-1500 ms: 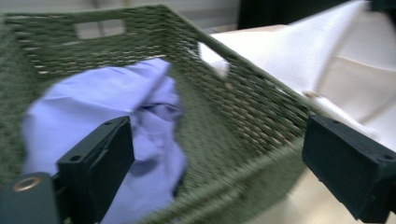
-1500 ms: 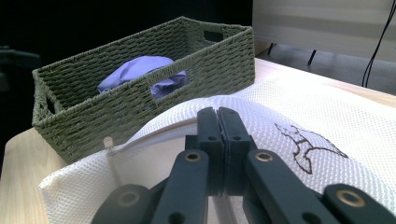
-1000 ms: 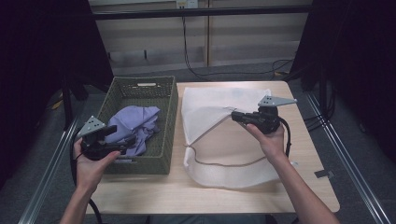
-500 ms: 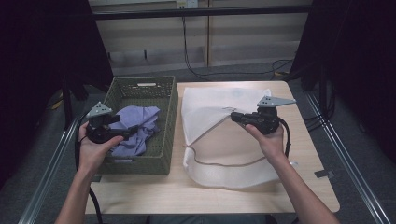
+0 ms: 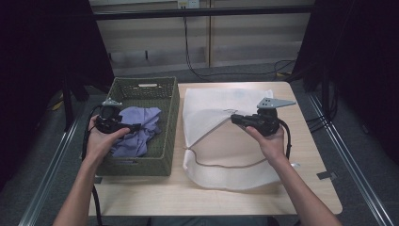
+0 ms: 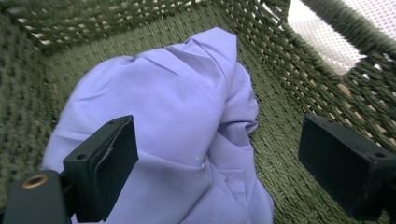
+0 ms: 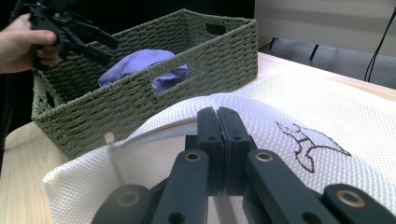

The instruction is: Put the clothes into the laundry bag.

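A lilac shirt lies crumpled in a green woven basket on the left of the table. My left gripper hovers open just above the shirt, one jaw on either side of its folds. A white mesh laundry bag with a brown drawstring lies to the right of the basket. My right gripper is shut on the bag's upper layer near the opening and holds it raised in a dome. In the right gripper view the jaws press together on the mesh.
The basket's wall stands close to the bag's left edge. The person's other hand holds the left gripper over the basket's far side. Bare wooden tabletop runs along the front and right edges. Cables hang behind the table.
My left gripper has moved from the basket's near left corner forward and inward to over the shirt. The right gripper and the raised bag have stayed put.
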Action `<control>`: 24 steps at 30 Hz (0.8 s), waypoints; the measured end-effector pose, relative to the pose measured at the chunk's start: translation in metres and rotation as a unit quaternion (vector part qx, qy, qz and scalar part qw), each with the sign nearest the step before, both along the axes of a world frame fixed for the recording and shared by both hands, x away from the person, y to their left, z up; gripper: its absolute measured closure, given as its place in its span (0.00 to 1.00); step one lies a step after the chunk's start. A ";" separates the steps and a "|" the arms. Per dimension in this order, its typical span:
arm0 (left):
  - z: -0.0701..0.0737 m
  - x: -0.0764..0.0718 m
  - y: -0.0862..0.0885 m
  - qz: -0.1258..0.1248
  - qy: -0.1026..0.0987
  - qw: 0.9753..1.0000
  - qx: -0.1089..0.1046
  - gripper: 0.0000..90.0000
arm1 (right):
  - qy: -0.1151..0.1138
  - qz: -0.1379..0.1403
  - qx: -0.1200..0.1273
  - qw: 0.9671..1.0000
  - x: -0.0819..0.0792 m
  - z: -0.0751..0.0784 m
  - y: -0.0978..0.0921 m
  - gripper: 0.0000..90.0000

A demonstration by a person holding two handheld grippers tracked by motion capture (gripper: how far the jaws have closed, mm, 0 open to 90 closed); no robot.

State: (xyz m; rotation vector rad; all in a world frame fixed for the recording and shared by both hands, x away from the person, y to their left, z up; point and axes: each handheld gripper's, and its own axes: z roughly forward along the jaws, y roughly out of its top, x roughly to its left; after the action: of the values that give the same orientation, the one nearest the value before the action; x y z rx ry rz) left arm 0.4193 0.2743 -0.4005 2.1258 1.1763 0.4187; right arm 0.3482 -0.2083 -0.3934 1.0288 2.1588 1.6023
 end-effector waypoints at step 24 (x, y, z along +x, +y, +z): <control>-0.040 0.040 -0.004 0.001 0.115 0.991 0.063 0.05 | 0.006 0.004 -0.004 1.000 0.001 -0.001 0.002 0.99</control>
State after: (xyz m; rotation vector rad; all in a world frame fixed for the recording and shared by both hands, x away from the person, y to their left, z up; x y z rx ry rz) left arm 0.4597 0.2704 -0.4407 2.3299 1.3113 0.2583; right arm 0.3491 -0.2067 -0.3946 1.0326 2.1780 1.5938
